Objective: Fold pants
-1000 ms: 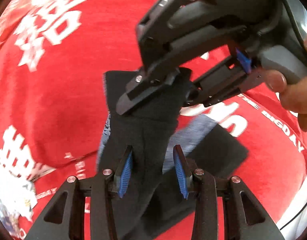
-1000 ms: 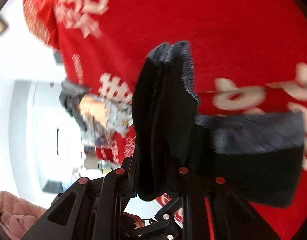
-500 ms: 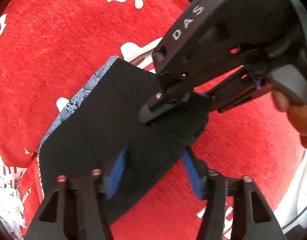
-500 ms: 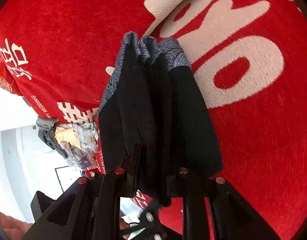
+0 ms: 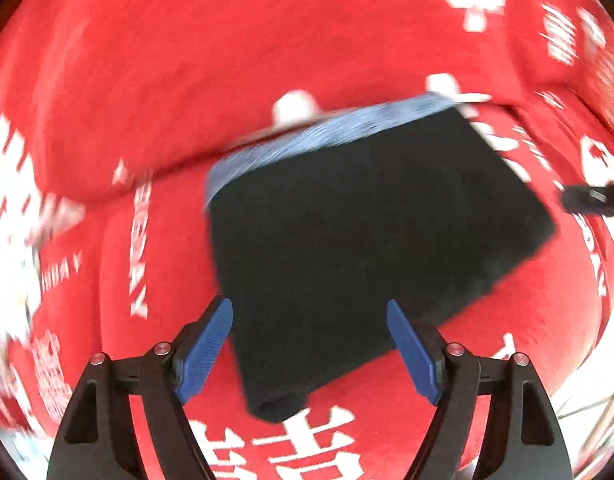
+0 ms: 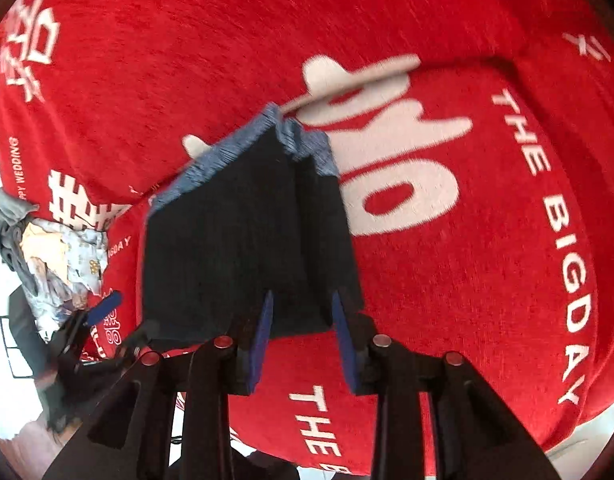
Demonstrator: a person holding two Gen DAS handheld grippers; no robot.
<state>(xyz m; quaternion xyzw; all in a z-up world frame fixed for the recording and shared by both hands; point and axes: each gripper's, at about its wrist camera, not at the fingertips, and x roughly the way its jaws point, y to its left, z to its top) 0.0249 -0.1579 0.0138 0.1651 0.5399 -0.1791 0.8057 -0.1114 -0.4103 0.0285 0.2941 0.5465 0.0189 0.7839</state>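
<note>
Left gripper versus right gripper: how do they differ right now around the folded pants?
The left gripper has its jaws spread wide; the right gripper shows a much narrower gap. The near edge of the folded pants lies loosely between the left fingers, while a corner of the stack fills the right gap. Both have blue pads and look open, with the pants resting on the red cloth.

Folded pants [image 5: 371,248] lie flat on cloth-covered bench [image 5: 187,80], w/ waistband at 12 o'clock. Clothes pile [image 6: 59,256] at 9 o'clock, near bench edge, apart from pants.
</note>
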